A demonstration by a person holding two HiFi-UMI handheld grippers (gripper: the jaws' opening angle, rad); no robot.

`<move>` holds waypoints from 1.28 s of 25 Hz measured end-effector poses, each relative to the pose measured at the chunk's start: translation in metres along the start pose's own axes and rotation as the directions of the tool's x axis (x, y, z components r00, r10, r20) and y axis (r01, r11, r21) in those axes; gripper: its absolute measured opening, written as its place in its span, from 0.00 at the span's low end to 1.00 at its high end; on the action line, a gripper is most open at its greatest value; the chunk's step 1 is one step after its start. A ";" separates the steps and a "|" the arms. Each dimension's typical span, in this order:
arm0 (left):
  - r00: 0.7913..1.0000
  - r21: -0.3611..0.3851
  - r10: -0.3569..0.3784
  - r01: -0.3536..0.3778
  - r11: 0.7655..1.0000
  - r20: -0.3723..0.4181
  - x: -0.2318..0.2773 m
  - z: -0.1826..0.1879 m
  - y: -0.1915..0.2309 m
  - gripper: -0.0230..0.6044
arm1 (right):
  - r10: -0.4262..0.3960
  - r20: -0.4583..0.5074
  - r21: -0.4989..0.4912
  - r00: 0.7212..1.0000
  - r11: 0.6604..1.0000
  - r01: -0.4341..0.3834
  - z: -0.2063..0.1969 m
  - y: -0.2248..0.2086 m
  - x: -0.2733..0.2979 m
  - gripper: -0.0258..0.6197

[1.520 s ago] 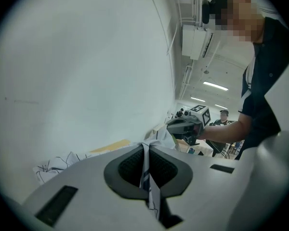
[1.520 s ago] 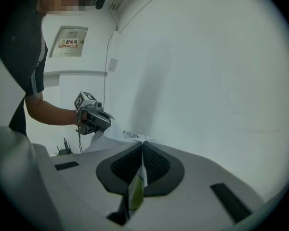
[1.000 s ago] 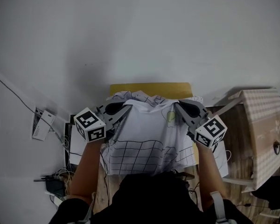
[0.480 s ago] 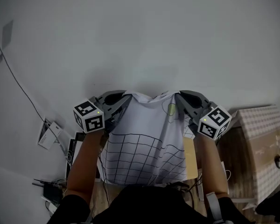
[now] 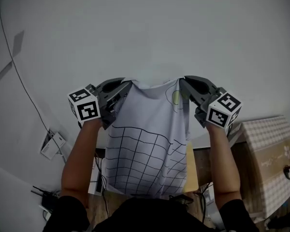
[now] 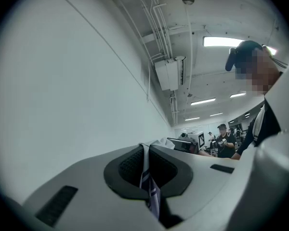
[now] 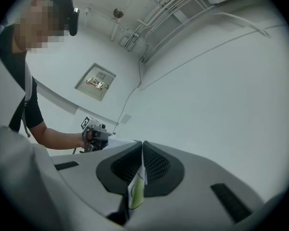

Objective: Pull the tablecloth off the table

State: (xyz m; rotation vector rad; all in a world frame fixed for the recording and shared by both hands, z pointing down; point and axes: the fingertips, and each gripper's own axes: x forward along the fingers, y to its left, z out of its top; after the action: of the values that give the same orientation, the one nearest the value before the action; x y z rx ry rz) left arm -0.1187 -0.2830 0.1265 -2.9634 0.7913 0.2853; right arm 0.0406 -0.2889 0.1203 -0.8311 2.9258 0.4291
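The white tablecloth point(image 5: 147, 144), printed with a black grid and a yellow-green spot, hangs raised in front of a pale wall, stretched between both grippers. My left gripper point(image 5: 126, 84) is shut on its upper left corner, and the cloth edge point(image 6: 147, 172) shows pinched between the dark pads. My right gripper point(image 5: 182, 81) is shut on the upper right corner, where a strip of cloth point(image 7: 137, 186) with a green patch sits between the pads. The cloth's lower edge drapes down over the yellow table point(image 5: 192, 170), which is mostly hidden behind it.
A checked-covered wooden table point(image 5: 268, 151) stands at the lower right. Cables and a white power strip point(image 5: 52, 144) lie on the floor at the lower left. Other people stand far off in the left gripper view point(image 6: 225, 141).
Both grippers have lifted upward and forward with the tablecloth, from just above the yellow table to up against the wall. The cloth now hangs off the table, which has dropped out of sight behind it.
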 end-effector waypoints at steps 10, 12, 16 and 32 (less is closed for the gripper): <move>0.996 0.101 -0.022 0.014 0.995 0.081 0.095 0.141 -0.073 0.06 | 0.036 0.121 -0.055 0.992 0.998 -0.030 0.155 -0.057 -0.068 0.07; 0.996 0.096 -0.016 0.008 0.995 0.085 0.094 0.141 -0.074 0.06 | 0.037 0.130 -0.059 0.991 0.998 -0.030 0.157 -0.054 -0.070 0.07; 0.995 0.073 -0.021 0.013 0.997 0.100 0.090 0.136 -0.067 0.06 | 0.028 0.125 -0.058 0.992 0.998 -0.020 0.153 -0.054 -0.069 0.07; 0.997 0.081 -0.006 -0.001 0.997 0.081 0.098 0.135 -0.056 0.06 | 0.025 0.108 -0.065 0.994 0.998 -0.019 0.140 -0.065 -0.065 0.07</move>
State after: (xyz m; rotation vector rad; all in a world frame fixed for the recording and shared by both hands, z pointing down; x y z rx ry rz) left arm -0.0292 -0.2677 -0.0243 -2.8571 0.7704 0.3613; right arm 0.1291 -0.2687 -0.0210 -0.7579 2.8372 0.5540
